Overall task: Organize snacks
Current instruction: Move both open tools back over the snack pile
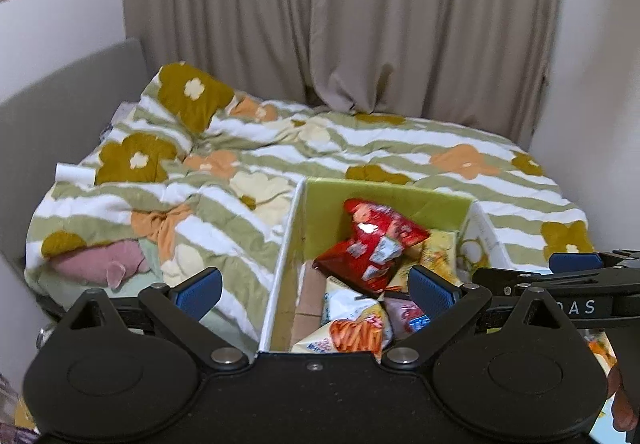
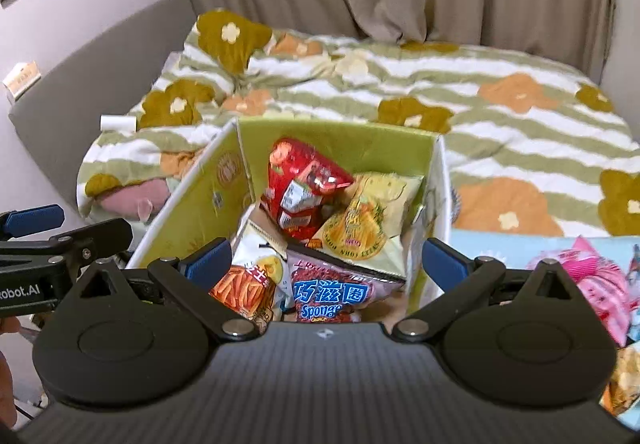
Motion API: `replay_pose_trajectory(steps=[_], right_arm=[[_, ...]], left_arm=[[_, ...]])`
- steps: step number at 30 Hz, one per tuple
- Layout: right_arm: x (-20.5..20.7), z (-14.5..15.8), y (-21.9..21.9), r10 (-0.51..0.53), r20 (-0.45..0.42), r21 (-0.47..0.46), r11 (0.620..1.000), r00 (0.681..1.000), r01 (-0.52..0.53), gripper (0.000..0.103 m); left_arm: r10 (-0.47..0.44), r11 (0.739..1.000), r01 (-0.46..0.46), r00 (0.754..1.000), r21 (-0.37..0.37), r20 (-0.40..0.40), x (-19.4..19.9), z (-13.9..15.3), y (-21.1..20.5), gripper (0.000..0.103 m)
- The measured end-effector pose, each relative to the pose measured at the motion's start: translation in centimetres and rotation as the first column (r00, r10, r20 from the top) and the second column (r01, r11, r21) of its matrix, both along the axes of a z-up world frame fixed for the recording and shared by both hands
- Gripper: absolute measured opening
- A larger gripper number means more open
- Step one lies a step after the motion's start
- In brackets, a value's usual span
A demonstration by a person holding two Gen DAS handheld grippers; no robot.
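So, bags (image 2: 308, 187): light, crinkly, slippery (pinch a sealed edge).
Box (image 2: 360, 139): stiff card.
Left gripper (image 1: 316, 288): spread, empty.
Right gripper (image 2: 326, 262): spread, empty.

Glossy foil, matt card, soft cloth

The red snack bag (image 2: 304, 189) is shiny foil; the box (image 2: 200, 199) matt cardboard; the quilt (image 1: 400, 147) soft cloth.

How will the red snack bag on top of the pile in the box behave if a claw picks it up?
The red bag looks puffed and creased, so it is probably light and will likely crumple under the pads. Its film is glossy, so it may slip. It leans on the yellow bag in the box, so lifting it could shift that one.
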State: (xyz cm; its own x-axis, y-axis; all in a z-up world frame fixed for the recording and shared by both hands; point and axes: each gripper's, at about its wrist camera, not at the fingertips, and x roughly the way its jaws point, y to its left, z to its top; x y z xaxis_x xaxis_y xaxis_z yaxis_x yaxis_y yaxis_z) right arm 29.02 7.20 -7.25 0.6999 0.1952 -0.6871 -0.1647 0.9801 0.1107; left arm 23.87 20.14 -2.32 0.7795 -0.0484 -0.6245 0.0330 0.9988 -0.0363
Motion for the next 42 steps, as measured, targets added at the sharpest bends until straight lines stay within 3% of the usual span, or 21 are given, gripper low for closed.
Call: replay_pose_trajectory(steps=[6, 11, 22, 31, 36, 42], right_arm=[[-3.4, 2.0, -1.8, -0.074, 0.053, 0.005, 0.997, 0.996, 0.074, 0.103], [-6.4, 3.0, -4.3, -0.133, 0.101, -0.024, 0.990, 0.986, 0.136, 0.103], [-10.1, 3.3, -14.1, -0.220, 0.138, -0.021, 0.974, 0.966, 0.225, 0.103], [-10.8, 2.0, -25.0, -0.189, 0.101, -0.057, 0.979, 0.977, 0.195, 0.103], [-10.5, -0.2, -30.0, -0.156, 0.059, -0.082, 0.984, 0.986, 0.160, 0.103], [-10.1, -3.5, -34.4, -0.123, -0.032, -0.039, 0.992, 0.992, 0.122, 0.103]], left_arm=[[-0.087, 0.996, 0.087, 0.995, 0.010, 0.052, -1.7, 1.4, -1.9, 0.101], [-0.167, 0.985, 0.169, 0.982, -0.025, 0.085, -3.0, 1.7, -4.0, 0.101], [-0.225, 0.972, 0.230, 0.970, -0.055, 0.086, -5.5, 2.0, -11.9, 0.101], [-0.205, 0.978, 0.205, 0.979, -0.029, 0.004, -6.3, -0.4, -22.9, 0.101], [-0.175, 0.985, 0.174, 0.982, -0.015, -0.075, -6.3, -3.2, -28.2, 0.102], [-0.146, 0.989, 0.149, 0.977, 0.003, -0.156, -6.4, -7.1, -33.0, 0.101]])
